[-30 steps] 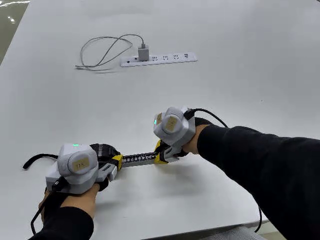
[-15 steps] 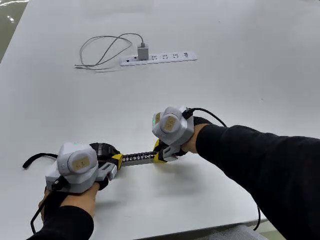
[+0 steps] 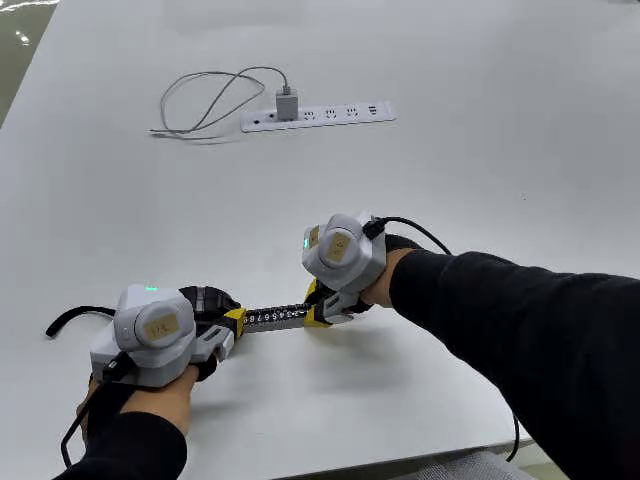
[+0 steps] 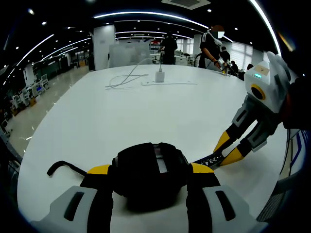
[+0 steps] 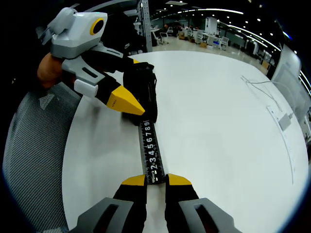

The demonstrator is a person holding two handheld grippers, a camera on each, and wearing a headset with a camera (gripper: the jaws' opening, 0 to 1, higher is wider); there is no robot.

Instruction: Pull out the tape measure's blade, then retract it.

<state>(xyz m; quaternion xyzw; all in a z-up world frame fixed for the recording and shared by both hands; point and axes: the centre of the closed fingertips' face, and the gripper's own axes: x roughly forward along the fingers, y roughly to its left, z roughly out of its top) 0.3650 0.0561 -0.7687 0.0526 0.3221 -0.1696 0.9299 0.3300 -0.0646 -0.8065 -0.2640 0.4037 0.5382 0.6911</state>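
Observation:
A black tape measure case (image 4: pixel 148 172) sits on the white table between the yellow-tipped jaws of my left gripper (image 4: pixel 150 170), which is shut on it; in the head view the case (image 3: pixel 212 303) shows just beyond that gripper (image 3: pixel 225 325). A short length of blade (image 5: pixel 149 150) with printed numbers runs from the case (image 5: pixel 143 90) to my right gripper (image 5: pixel 155 180), shut on the blade's end. In the head view the blade (image 3: pixel 272 318) spans the small gap to the right gripper (image 3: pixel 318 312). The case's black wrist strap (image 3: pixel 70 318) trails left.
A white power strip (image 3: pixel 318 116) with a plugged charger (image 3: pixel 287 104) and a looped grey cable (image 3: pixel 205 100) lies at the far side of the table. The table's near edge (image 3: pixel 400 460) runs just below my arms. People stand in the far background of the left gripper view.
My right gripper has moved slightly left toward the case, so the exposed blade is a little shorter. The left gripper and case have stayed put.

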